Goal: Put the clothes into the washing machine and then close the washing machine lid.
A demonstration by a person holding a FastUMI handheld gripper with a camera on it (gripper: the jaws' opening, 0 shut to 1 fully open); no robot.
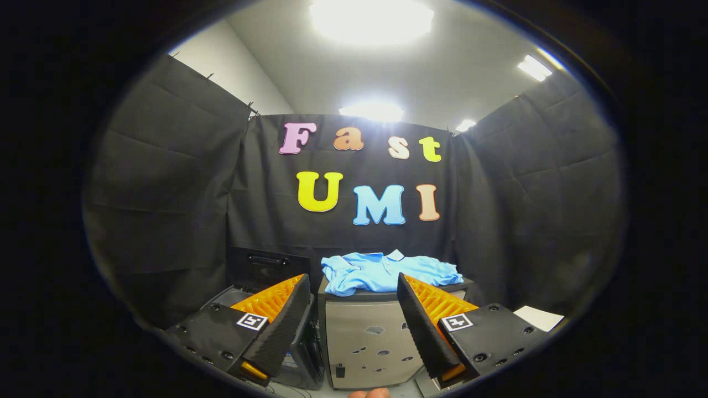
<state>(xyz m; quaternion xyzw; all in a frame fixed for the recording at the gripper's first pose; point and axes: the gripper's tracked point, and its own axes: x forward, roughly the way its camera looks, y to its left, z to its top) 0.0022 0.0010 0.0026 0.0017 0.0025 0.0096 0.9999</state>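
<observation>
A light blue polo shirt (381, 272) lies crumpled on top of a grey cabinet (368, 337), beyond my fingers and slightly right of their gap. The washing machine (260, 276) stands to the cabinet's left, a dark box with its lid (269, 264) raised against the back cloth. It is partly hidden behind my left finger (279, 315). My gripper (351, 290) is open, its orange and black fingers wide apart with nothing between them. It is still well short of the shirt.
Black cloth walls close the booth at the back and on both sides. A white sheet (539, 318) lies to the right of the cabinet. A fingertip of a hand (369, 393) shows below the fingers.
</observation>
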